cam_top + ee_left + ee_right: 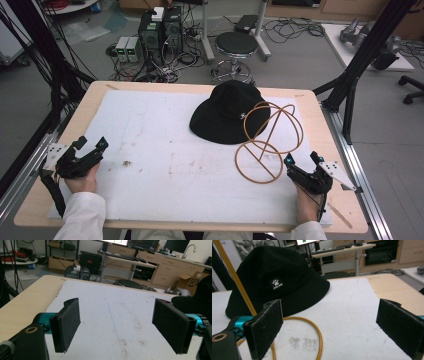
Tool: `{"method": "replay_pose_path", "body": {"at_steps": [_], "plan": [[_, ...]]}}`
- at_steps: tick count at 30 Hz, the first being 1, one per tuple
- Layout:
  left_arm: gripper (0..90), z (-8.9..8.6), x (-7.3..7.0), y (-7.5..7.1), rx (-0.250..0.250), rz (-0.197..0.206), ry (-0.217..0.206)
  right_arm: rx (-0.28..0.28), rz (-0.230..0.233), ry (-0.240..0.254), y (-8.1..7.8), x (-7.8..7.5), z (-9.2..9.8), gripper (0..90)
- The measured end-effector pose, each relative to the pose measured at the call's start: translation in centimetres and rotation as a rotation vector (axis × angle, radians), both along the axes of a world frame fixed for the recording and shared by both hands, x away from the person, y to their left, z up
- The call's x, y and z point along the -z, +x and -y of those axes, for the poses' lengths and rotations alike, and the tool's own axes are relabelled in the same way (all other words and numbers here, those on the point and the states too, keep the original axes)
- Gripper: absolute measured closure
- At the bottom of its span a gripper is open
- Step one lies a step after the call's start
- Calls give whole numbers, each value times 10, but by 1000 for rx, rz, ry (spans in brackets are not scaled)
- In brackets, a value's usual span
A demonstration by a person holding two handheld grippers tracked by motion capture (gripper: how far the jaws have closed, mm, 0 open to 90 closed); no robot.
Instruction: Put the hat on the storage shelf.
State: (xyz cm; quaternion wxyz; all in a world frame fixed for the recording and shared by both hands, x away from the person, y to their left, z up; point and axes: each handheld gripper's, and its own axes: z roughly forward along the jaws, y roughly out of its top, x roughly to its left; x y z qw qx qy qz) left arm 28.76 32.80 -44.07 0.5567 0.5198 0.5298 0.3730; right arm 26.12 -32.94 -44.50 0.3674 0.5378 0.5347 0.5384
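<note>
Black bucket hat (227, 114), white paw patch (276, 283)

1. The left gripper (91, 143) has a black body with teal metal at the jaw roots and a grey three-cornered plate on top.
2. Its pads (67, 322) are flat black foam rectangles (slightly frayed at the edges).
3. The right gripper (302, 158) matches it, with a black cable trailing.
4. Both sleeves (82, 215) are white.
</note>
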Motion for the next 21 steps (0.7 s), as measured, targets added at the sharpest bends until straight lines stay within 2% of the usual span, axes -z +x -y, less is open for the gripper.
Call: {"method": "replay_pose_path", "body": {"at_steps": [3,7,21], "plan": [[224,1,0,0,0,1,3,24,33,-11,-3,-2,0,63],[224,1,0,-1,3,3,7,35,47,-19,-4,-3,0,63],[224,1,0,-1,4,7,3,39,51,-20,-5,-4,-2,63]]}}
